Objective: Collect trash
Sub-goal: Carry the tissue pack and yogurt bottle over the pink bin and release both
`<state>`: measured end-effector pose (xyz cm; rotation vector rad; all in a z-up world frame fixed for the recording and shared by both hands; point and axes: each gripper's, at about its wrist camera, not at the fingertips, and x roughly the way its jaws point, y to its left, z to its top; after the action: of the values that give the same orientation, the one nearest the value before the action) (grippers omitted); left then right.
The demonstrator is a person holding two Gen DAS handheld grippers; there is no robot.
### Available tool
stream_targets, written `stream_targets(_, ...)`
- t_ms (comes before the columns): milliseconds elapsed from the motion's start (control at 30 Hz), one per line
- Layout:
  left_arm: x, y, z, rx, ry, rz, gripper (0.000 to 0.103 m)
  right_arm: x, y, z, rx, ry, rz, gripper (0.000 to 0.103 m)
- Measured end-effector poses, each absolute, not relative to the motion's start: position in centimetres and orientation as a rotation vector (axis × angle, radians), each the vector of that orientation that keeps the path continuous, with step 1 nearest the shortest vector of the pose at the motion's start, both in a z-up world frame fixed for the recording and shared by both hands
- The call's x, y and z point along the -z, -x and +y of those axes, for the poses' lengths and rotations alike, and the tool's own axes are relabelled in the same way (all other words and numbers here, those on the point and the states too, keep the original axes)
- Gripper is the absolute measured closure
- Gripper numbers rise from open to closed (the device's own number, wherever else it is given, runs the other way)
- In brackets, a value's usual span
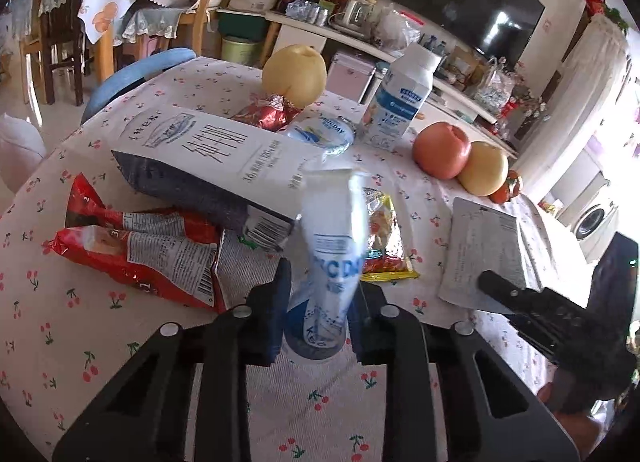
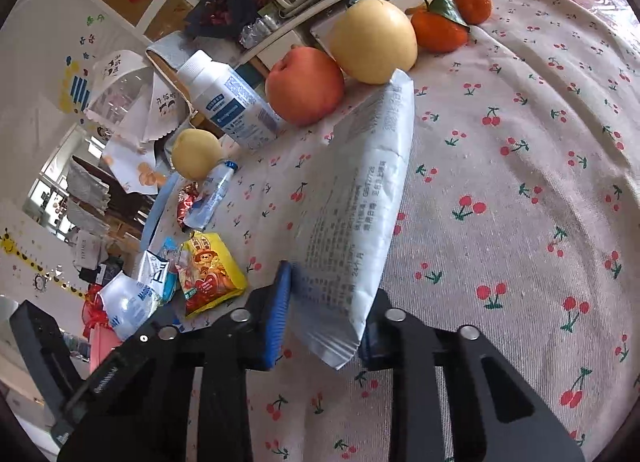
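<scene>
The left hand-held gripper (image 1: pixel 320 302) holds a crushed plastic bottle (image 1: pixel 334 246) above the tabletop (image 1: pixel 80 342); the right hand-held gripper (image 2: pixel 326 310) holds a white wrapper (image 2: pixel 356 201). Both are thin and may slip out.
</scene>
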<state>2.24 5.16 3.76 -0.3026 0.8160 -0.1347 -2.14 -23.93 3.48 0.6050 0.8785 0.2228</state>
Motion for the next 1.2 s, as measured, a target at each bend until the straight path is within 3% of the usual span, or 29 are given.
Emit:
stream_targets(133, -4.4, -1.7, 5.7, 0.167, 0.309, 0.799, 0.086, -4.1, 2.5, -23.2, -0.237, -0.57, 0.859, 0.087)
stream_targets(267, -5.5, -1.0, 6.5, 0.209, 0.304, 0.78, 0.087, -5.0, 3.1, -22.1, -0.273, -0.523, 0.839, 0.092)
stream_targets(733, -9.4, 1.6, 10.4, 0.266, 0.267, 0.698, 0.087, -6.9, 5.8, -20.3, -0.404, -0.6, 0.805, 0.092)
stream_targets(1200, -12.8, 4.7, 20.1, 0.132, 0.315, 0.578, 0.087, -11.4, 8.4, -12.7, -0.583, -0.556, 0.756, 0.092)
